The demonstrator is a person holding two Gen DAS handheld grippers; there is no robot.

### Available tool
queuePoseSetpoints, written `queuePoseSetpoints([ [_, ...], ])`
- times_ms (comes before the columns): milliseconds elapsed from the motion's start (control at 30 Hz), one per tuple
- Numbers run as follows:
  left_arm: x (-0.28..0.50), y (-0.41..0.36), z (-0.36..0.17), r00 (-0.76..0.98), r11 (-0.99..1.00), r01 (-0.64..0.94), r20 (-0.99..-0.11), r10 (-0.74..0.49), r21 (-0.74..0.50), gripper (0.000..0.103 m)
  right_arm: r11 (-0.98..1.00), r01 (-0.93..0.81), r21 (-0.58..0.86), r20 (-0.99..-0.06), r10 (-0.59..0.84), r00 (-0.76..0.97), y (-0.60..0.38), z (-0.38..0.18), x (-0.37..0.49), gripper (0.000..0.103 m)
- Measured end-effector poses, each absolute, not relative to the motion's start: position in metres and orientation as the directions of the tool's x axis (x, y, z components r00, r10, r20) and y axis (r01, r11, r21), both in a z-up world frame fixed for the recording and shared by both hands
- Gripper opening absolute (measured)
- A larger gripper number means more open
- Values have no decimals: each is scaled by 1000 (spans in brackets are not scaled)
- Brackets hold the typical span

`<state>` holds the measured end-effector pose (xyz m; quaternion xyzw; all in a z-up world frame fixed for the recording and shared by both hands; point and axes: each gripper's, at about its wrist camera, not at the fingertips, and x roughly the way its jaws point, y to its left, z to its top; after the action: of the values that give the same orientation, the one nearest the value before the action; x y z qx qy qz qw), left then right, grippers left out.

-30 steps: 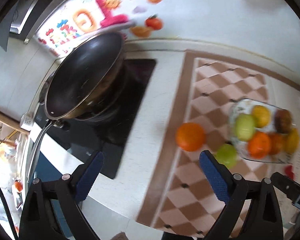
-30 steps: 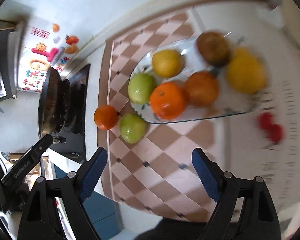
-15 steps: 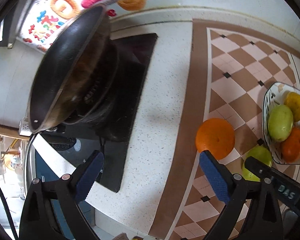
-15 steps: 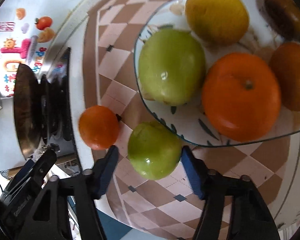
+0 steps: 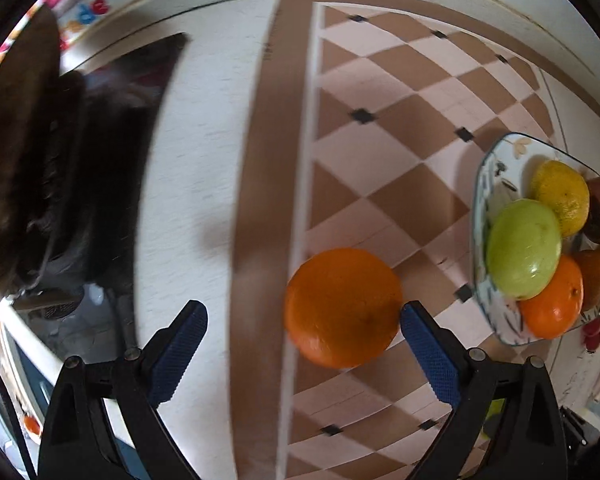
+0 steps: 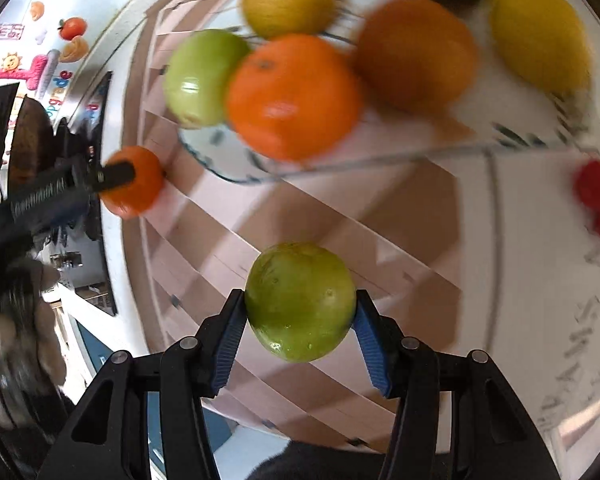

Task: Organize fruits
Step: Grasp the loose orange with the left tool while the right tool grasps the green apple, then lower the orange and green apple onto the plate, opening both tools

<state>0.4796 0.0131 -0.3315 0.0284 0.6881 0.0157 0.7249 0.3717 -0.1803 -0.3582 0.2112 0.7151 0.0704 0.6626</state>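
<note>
— Two fruits sit outside the glass plate (image 5: 485, 184)?
— One: the orange (image 5: 342, 306) rests on the checkered mat (image 5: 384, 128), between the left gripper's (image 5: 304, 354) wide-apart fingers. The green apple (image 6: 300, 300) is clamped in the right gripper (image 6: 300, 330), off the mat.
— And around them?
— White speckled counter (image 5: 204, 152), a dark stovetop (image 5: 112, 120) with a pan at the left, and colourful stickers (image 6: 40, 68) on the back wall.

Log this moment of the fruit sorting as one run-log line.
right gripper: shut on green apple | left gripper: open, orange against one pad | plate: holds other fruit
</note>
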Motion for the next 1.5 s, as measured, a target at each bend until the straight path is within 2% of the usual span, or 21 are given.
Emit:
queuePoseSetpoints([
  [33, 480, 10, -334, 50, 998, 25, -997, 51, 52, 98, 903, 216, 373, -921, 388, -32, -184, -358, 368, 56],
  [67, 481, 6, -337, 47, 998, 34, -998, 46, 48, 92, 902, 223, 369, -922, 385, -32, -189, -359, 366, 57],
  [100, 480, 4, -339, 44, 998, 41, -998, 45, 47, 79, 901, 231, 368, -922, 385, -32, -193, -360, 364, 57],
  [167, 478, 1, -348, 20, 997, 51, -998, 52, 53, 63, 898, 244, 367, -922, 386, -31, -199, -362, 361, 57],
  [433, 449, 9, -347, 38, 1000, -18, -999, -16, -17, 62, 910, 221, 350, -934, 358, 1, -209, -352, 364, 56],
  [667, 384, -28, -342, 8, 990, -4, -990, -143, -143, 62, 946, 156, 285, -956, 292, -27, -223, -353, 362, 56],
  [967, 352, -65, -350, 16, 988, -2, -988, -156, -156, 62, 909, 184, 373, -925, 380, -1, -261, -345, 350, 56],
  [1133, 378, -76, -306, 95, 985, 18, -981, -170, -169, 62, 875, 223, 429, -903, 417, 103, -309, -305, 359, 56],
  [1267, 417, -81, -269, 184, 991, 41, -974, -130, -125, 62, 877, 229, 423, -902, 384, 197, -347, -275, 399, 57],
  [1500, 510, -76, -257, 192, 995, 55, -977, -91, -82, 62, 914, 224, 337, -930, 285, 233, -386, -275, 490, 57],
])
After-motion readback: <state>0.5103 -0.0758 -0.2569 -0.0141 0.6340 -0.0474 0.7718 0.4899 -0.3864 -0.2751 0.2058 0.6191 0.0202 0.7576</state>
